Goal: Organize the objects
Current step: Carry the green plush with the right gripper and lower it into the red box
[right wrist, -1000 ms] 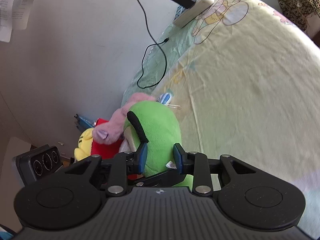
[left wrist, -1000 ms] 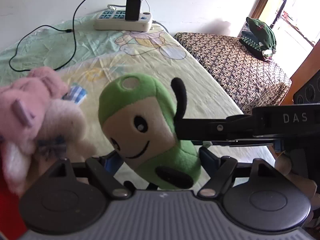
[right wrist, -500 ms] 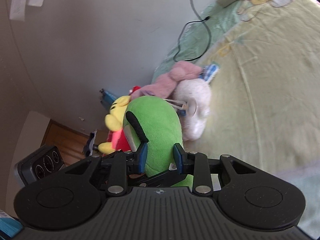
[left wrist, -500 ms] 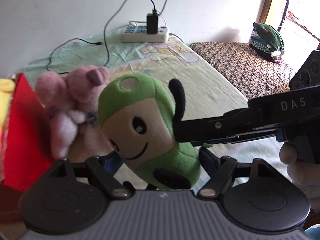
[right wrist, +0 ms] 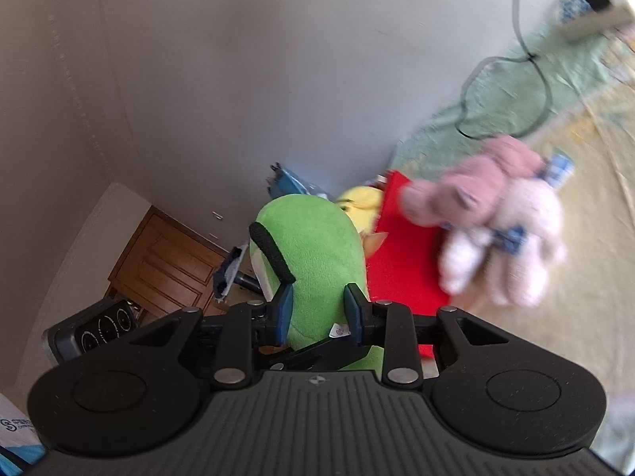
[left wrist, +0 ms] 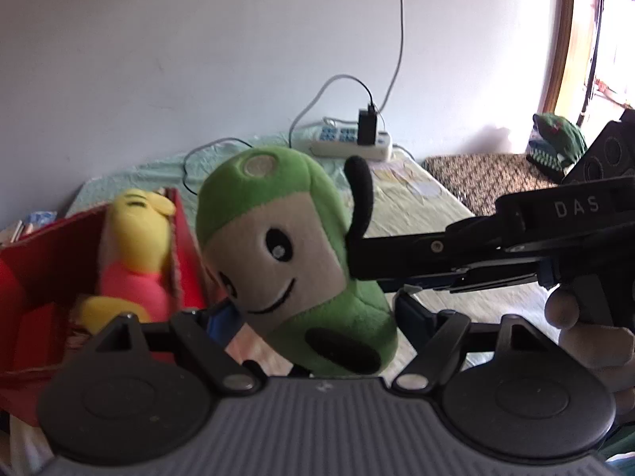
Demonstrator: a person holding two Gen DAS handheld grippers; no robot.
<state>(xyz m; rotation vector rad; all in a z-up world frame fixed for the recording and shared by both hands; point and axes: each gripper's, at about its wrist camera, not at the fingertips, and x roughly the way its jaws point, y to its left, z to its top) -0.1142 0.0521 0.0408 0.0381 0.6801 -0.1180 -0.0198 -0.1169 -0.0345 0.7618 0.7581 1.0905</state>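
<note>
the right tongs [right wrist: 318, 311] are nearly closed, their blue pads pressed into the sides of the green plush toy [right wrist: 313, 250], pinching it low on its body. the left tongs [left wrist: 317, 317] stand about half open around the same green plush toy [left wrist: 285, 261], one blue pad at each side; whether those pads press on it cannot be told. in the left view the right tongs reach in level from the right edge, a hand [left wrist: 583, 333] under them. the toy hangs in the air above the near edge of the bed [left wrist: 428, 214]. just beside it on the left is a red box [left wrist: 35, 273] with a yellow plush [left wrist: 135, 246] inside. a pink plush [right wrist: 496, 214] lies on the bedsheet beside the box. beyond, the sheet is mostly open up to a power strip [left wrist: 349, 142] by the white wall [left wrist: 198, 59].
</note>
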